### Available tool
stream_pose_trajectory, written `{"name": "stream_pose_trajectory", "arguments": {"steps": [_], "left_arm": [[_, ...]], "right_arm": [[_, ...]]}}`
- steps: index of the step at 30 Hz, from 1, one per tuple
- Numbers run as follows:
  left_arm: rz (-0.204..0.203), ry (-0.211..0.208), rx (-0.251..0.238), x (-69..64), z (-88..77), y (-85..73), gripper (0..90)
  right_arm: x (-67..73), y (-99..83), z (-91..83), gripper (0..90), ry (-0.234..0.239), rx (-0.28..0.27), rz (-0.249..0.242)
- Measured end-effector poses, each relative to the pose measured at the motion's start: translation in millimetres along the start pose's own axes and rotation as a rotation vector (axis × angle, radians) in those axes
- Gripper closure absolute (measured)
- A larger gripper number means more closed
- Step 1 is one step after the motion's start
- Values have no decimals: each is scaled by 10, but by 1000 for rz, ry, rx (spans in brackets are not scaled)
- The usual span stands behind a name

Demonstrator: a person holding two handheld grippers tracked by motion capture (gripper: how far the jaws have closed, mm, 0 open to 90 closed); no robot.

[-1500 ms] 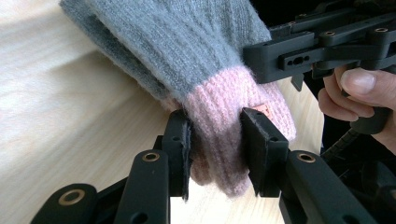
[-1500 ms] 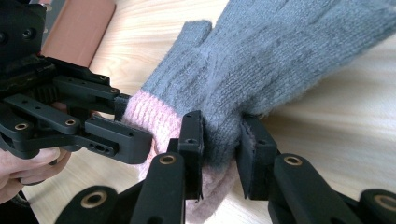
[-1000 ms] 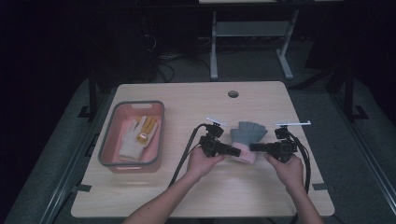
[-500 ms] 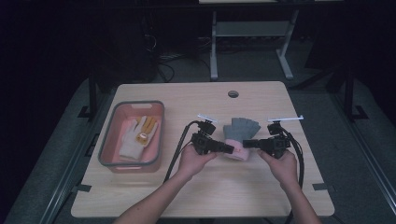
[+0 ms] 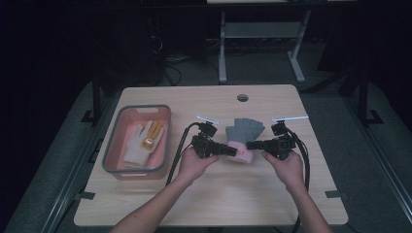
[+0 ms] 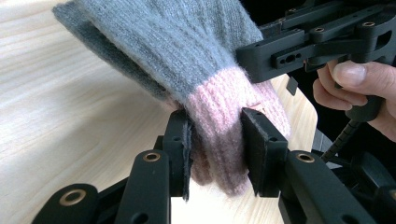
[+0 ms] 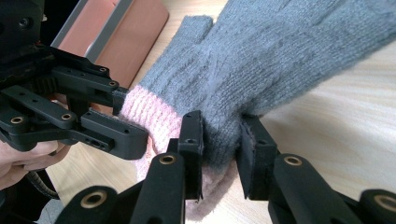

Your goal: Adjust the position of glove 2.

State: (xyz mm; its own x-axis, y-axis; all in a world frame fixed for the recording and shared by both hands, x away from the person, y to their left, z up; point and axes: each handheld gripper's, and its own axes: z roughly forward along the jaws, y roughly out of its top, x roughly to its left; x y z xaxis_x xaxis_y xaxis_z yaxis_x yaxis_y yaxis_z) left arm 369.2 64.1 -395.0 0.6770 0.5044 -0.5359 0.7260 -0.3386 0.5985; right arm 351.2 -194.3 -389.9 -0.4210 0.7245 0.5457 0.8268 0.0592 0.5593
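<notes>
A grey knitted glove with a pink cuff (image 5: 243, 138) hangs just above the middle of the wooden table (image 5: 214, 199), held from both sides. My left gripper (image 5: 232, 151) is shut on the pink cuff (image 6: 219, 121) from the left. My right gripper (image 5: 251, 144) is shut on the glove's grey edge (image 7: 224, 126) near the cuff, from the right. In the left gripper view the right gripper (image 6: 299, 51) shows beyond the glove; in the right gripper view the left gripper (image 7: 93, 116) shows at the left. The glove's grey fingers (image 5: 245, 127) point away from the person.
A pink tray with a grey rim (image 5: 115, 141) stands at the table's left and holds a white glove (image 5: 136, 148) with yellow parts. A round hole (image 5: 242, 97) lies near the table's far edge. Metal desk legs (image 5: 222, 48) stand on the floor beyond.
Both hands have carried the glove a little to the left and up off the table, with both grips unchanged.
</notes>
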Motion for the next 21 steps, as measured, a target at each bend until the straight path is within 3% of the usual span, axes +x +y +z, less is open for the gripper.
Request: {"name": "stream_pose_trajectory", "arguments": {"steps": [21], "left_arm": [[-5,13,-17,62,-208,-13,647]], "right_arm": [[154,130,105,729,17,15,-31]]}}
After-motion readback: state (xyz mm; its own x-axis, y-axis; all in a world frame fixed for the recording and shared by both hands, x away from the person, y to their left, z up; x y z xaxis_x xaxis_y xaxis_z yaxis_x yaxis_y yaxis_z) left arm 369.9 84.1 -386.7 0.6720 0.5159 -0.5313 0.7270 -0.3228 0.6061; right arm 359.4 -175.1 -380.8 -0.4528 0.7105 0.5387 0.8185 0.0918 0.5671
